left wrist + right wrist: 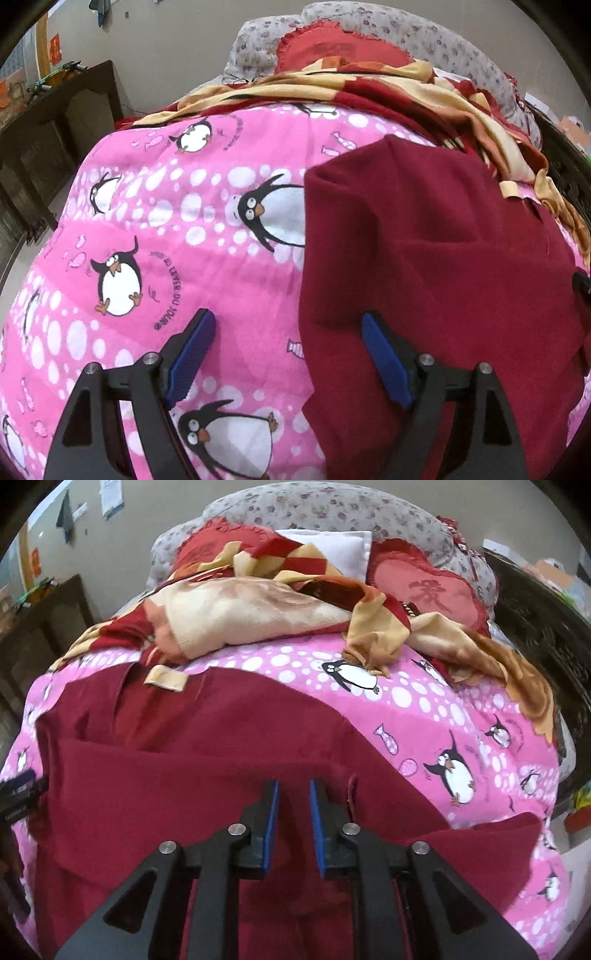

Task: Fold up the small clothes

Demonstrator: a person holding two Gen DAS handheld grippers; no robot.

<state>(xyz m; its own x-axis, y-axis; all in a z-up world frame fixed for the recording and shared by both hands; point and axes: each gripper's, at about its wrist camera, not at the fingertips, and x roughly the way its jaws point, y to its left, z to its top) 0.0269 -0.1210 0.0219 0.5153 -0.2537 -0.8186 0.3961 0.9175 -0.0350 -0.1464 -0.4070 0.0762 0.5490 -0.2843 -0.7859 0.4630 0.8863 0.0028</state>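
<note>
Fingers first: my left gripper (288,332) is spread wide over the pink penguin quilt (166,221), straddling the left edge of the maroon garment (424,258), holding nothing; my right gripper (293,794) is narrowly parted over its middle, not pinching it. The garment lies partly folded, so I judge I'm between folds. Next I must pinch an edge.

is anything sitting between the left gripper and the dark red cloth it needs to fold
Nothing visible does. The left gripper hangs wide open right over the left edge of the dark red fleece garment, with only bare pink penguin-print blanket under its left finger. The red and cream blanket lies farther back.
</note>
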